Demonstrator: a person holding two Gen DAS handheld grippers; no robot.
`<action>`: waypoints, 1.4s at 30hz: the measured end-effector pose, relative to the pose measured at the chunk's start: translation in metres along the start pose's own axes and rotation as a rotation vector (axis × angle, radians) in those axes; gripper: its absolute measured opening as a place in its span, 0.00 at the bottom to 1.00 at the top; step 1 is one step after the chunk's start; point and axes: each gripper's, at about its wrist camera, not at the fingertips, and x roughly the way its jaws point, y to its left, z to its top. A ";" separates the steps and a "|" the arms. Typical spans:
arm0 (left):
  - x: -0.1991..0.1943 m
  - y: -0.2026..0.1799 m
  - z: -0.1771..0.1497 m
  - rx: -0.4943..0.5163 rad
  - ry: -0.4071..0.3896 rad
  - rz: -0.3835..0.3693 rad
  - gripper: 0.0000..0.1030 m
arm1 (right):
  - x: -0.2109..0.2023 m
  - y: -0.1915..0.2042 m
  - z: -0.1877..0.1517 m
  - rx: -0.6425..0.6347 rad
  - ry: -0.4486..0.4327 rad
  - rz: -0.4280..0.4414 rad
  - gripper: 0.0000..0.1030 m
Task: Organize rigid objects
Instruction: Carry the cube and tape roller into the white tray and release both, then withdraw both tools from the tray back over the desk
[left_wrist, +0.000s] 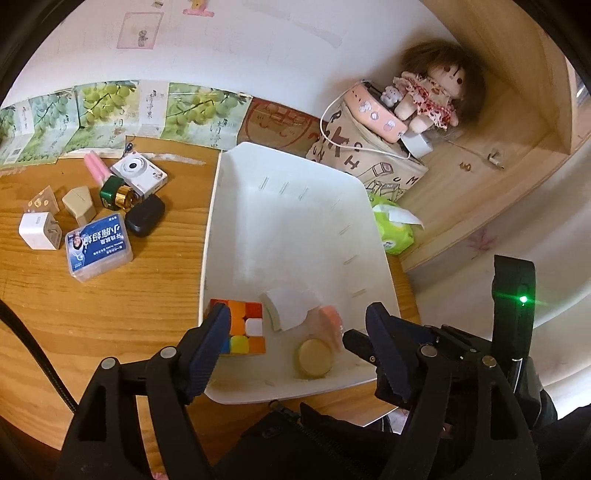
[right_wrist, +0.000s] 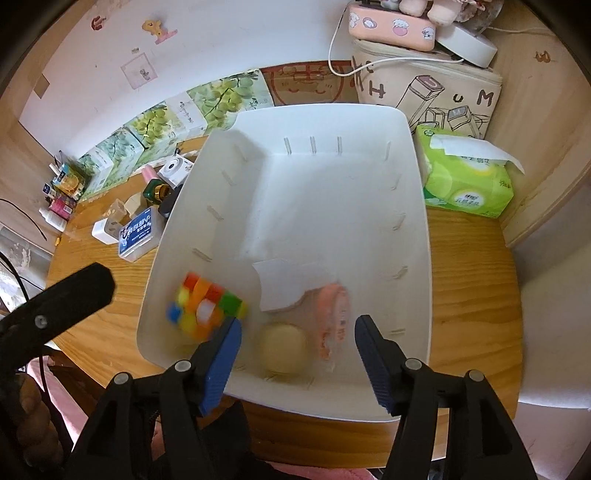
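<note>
A white bin (left_wrist: 295, 221) stands on the wooden table. In its near end lie a colourful puzzle cube (left_wrist: 245, 326), a white wedge-shaped piece (left_wrist: 286, 308), a pink piece (left_wrist: 330, 321) and a round yellow tin (left_wrist: 314, 356). My left gripper (left_wrist: 299, 336) hangs open over that end, its left finger in front of the cube. My right gripper (right_wrist: 299, 328) is open above the tin (right_wrist: 282, 349) and the pink piece (right_wrist: 332, 321), pressing on nothing. The cube (right_wrist: 207, 310) and tin look blurred in the right wrist view. Nothing is held.
Left of the bin lie a white camera (left_wrist: 138, 173), a blue-labelled clear box (left_wrist: 98, 247), a white charger (left_wrist: 38, 232), a black case (left_wrist: 144, 219) and a green bottle (left_wrist: 116, 194). A green tissue pack (right_wrist: 467, 184), canvas bag (right_wrist: 424, 92) and doll (left_wrist: 436, 92) crowd the far right.
</note>
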 end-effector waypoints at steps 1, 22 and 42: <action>-0.001 0.002 0.000 -0.002 -0.002 -0.006 0.76 | 0.000 0.003 0.000 -0.001 0.001 0.000 0.63; -0.076 0.084 0.012 -0.017 -0.124 -0.015 0.76 | -0.003 0.095 0.004 0.002 -0.090 0.095 0.74; -0.121 0.189 0.029 0.008 -0.087 0.167 0.76 | 0.032 0.193 0.010 0.130 -0.170 0.245 0.78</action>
